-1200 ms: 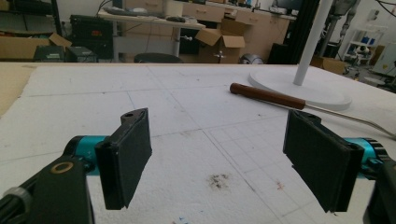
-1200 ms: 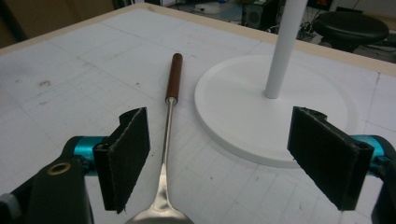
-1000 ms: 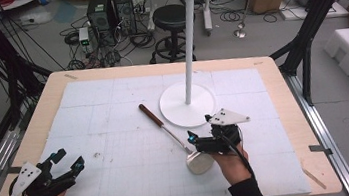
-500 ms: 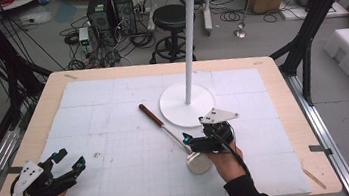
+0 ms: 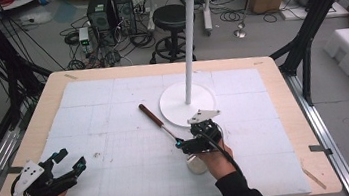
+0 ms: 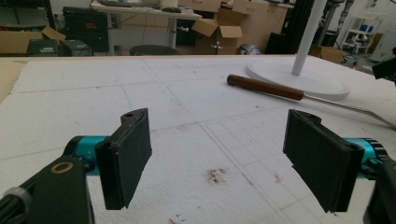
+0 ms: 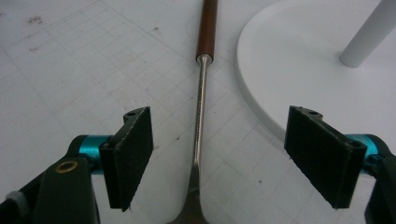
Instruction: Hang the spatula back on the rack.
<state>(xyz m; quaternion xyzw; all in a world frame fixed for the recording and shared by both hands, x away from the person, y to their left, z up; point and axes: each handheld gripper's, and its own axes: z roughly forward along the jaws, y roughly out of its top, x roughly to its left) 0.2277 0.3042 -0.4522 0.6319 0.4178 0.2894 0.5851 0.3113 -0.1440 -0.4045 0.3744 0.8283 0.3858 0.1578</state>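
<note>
Your right gripper (image 7: 217, 156) hangs over the ladle (image 7: 201, 107) with its jaws spread wide and nothing pinched. The ladle's metal shaft runs straight up the gap between them, a little closer to the jaw on the left of the right gripper view, and its brown wooden handle (image 7: 207, 28) lies beyond the jaw tips. The round white base of the stand (image 7: 299, 70) sits just past the other jaw, beside the shaft. From above, your right gripper (image 5: 188, 144) covers the shaft near the bowl end (image 5: 197, 164).

Your left gripper (image 6: 217, 158) is also spread wide and empty, held over bare white foam board (image 6: 93, 98). The ladle (image 6: 280, 92) lies well ahead of its jaws, off toward the right one.
</note>
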